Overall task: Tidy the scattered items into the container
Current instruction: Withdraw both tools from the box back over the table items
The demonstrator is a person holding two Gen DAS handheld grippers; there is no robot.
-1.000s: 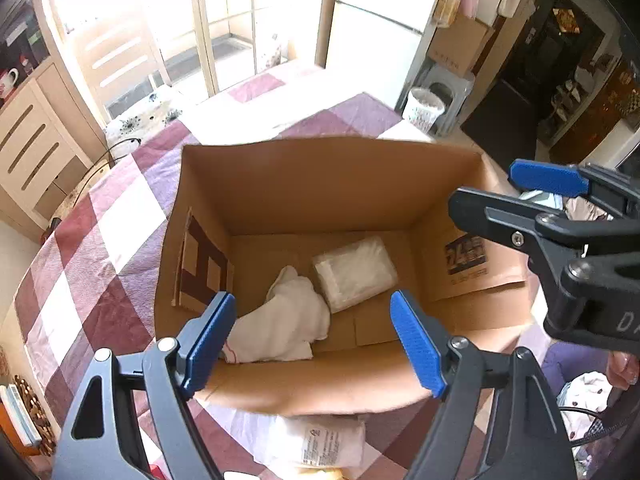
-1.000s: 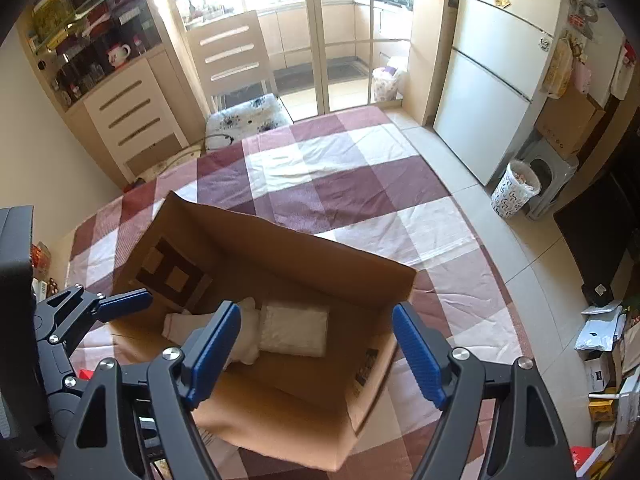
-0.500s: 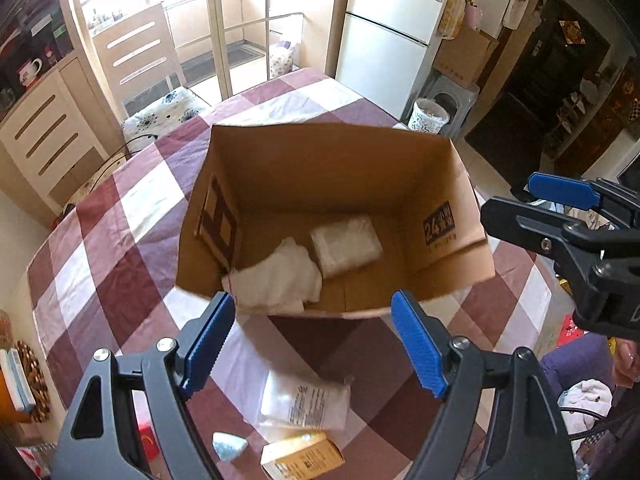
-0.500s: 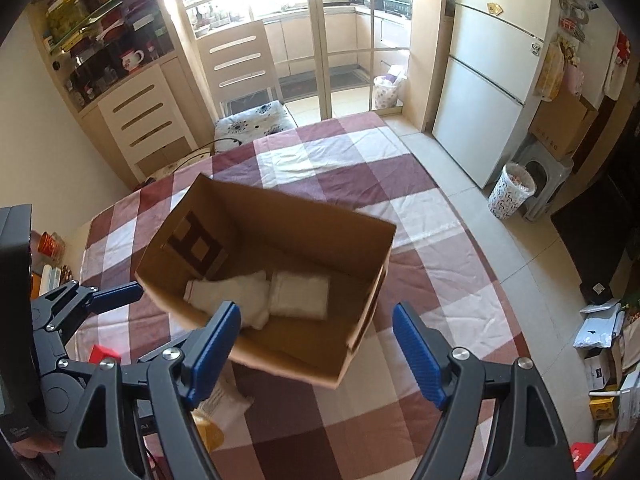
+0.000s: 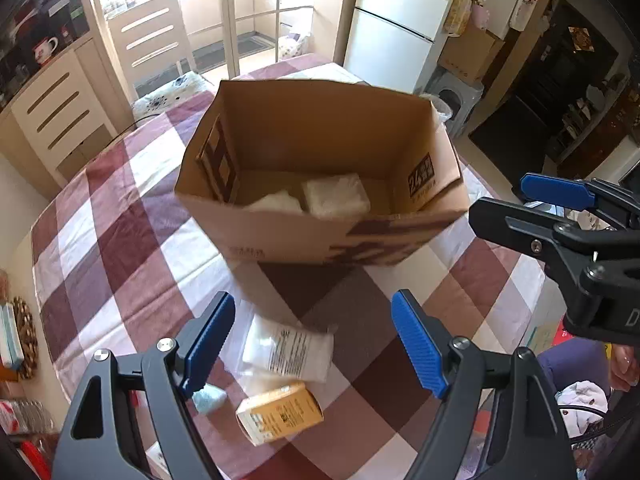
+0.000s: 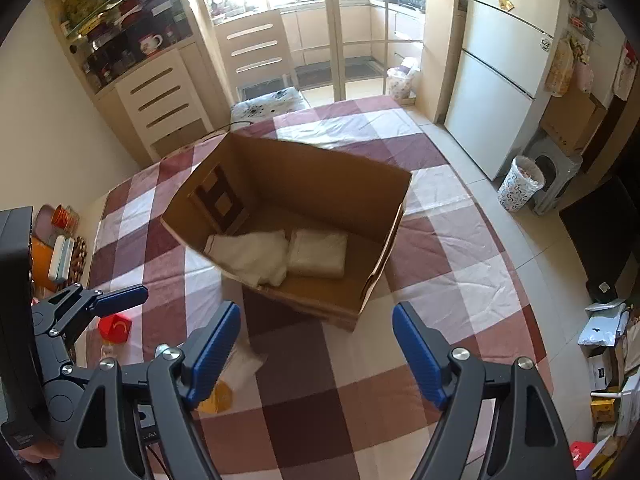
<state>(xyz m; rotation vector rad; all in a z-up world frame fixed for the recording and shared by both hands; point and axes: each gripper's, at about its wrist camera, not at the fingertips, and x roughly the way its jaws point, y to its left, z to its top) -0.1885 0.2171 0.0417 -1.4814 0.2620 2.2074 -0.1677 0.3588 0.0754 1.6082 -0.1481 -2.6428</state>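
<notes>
An open cardboard box (image 5: 280, 236) (image 6: 320, 184) stands on the checked tablecloth. Inside lie a white cloth (image 5: 276, 202) (image 6: 252, 252) and a wrapped white packet (image 5: 336, 196) (image 6: 318, 252). In front of the box lie a clear plastic bag (image 5: 288, 350) (image 6: 244, 360), a small yellow carton (image 5: 280, 414) (image 6: 218, 398) and a pale blue scrap (image 5: 210, 396). My left gripper (image 5: 314, 346) (image 6: 116, 300) hangs open above the bag, holding nothing. My right gripper (image 6: 316, 344) (image 5: 532, 208) is open and empty, short of the box's near corner.
A red item (image 6: 115, 326) sits near the table's left edge. Beyond the table stand a white chair (image 6: 256, 52), a drawer unit (image 6: 160, 96), a fridge (image 6: 500, 76) and a patterned waste bin (image 6: 520, 184). A person's hand (image 5: 624, 364) shows at the right.
Both grippers have drawn back from over the box toward the table's near side. The box looks smaller and farther, and the bag, yellow carton and blue scrap have come into view.
</notes>
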